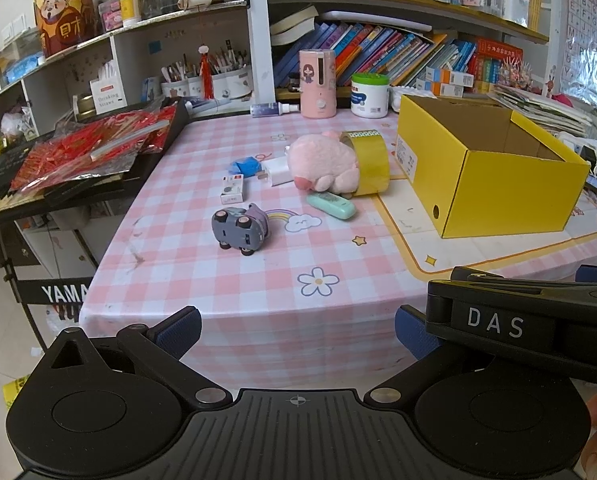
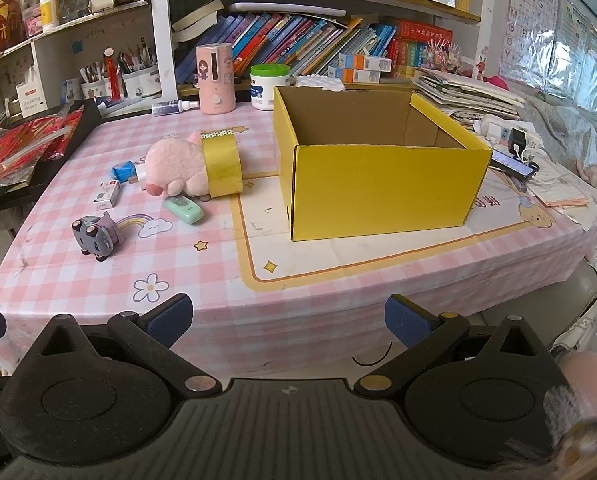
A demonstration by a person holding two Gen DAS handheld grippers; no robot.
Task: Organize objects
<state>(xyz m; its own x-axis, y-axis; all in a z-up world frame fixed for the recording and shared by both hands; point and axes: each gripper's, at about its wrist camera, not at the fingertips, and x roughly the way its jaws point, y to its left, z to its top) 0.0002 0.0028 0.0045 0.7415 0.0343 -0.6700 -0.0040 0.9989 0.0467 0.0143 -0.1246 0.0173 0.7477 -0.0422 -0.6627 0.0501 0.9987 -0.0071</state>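
Observation:
An open yellow cardboard box (image 2: 378, 184) (image 1: 498, 184) stands on the pink checked tablecloth, nothing visible inside. Left of it lie a pink plush pig (image 2: 174, 168) (image 1: 322, 164), a yellow tape roll (image 2: 222, 168) (image 1: 372, 168) against the pig, a mint green remote (image 2: 184, 209) (image 1: 332, 204), a grey toy car (image 2: 96, 236) (image 1: 240, 228) on its side, a small white box (image 2: 108, 194) (image 1: 232, 189), a white charger (image 1: 272, 171) and a blue wrapped item (image 2: 123, 170) (image 1: 244, 166). My left gripper (image 1: 298, 328) and right gripper (image 2: 288, 320) are both open and hold nothing, before the table's front edge.
A pink humidifier (image 2: 215, 80), a white jar with green lid (image 2: 268, 86) and a spray bottle (image 2: 174, 106) stand at the table's back. Bookshelves rise behind. A keyboard with red packets (image 1: 78, 152) sits left. Papers and chargers (image 2: 506, 136) lie right of the box.

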